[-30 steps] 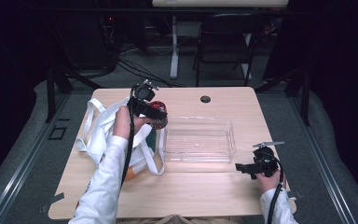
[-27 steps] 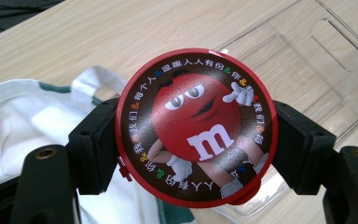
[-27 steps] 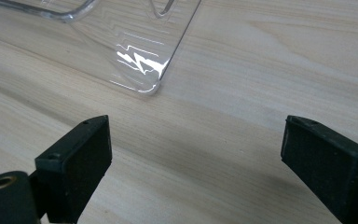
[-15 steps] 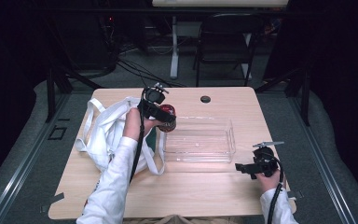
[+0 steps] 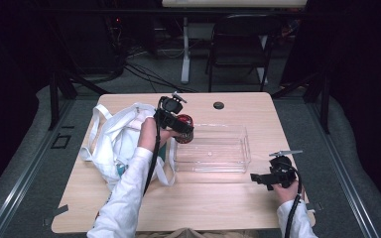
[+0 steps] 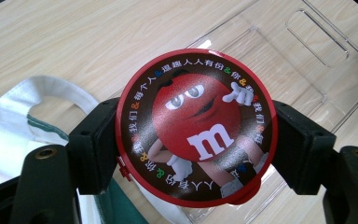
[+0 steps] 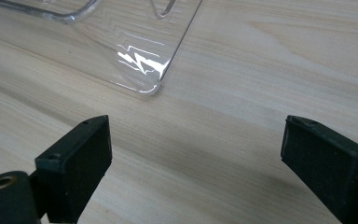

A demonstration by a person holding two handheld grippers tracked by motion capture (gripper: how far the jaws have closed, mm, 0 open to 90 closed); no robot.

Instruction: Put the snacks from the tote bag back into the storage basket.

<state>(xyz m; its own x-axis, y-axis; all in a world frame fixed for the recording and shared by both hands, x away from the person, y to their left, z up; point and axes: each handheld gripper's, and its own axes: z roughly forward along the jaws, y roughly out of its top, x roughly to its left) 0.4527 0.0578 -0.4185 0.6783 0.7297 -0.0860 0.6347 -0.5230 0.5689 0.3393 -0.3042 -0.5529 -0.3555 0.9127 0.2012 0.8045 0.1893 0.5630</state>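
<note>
My left gripper [image 6: 193, 154] is shut on a round red candy tin [image 6: 196, 126] whose lid shows a red cartoon character. In the high view the candy tin [image 5: 183, 127] hangs at the left end of a clear plastic bin [image 5: 213, 148], just above its rim, held by the left gripper [image 5: 181, 128]. A white tote bag [image 5: 114, 141] with a green patch lies to the left. My right gripper [image 5: 256, 177] rests low near the table's front right, open. In the right gripper view its jaws stand wide apart over bare wood, facing a corner of the clear bin [image 7: 135, 51].
The wooden table [image 5: 203, 198] has a round cable hole [image 5: 219, 105] near its far edge. A dark chair [image 5: 243, 44] and desk legs stand beyond the table. Bare wood lies in front of the bin and between the two arms.
The left gripper has carried the candy tin rightward from above the tote bag to the bin's left end. The right gripper has stayed put.
</note>
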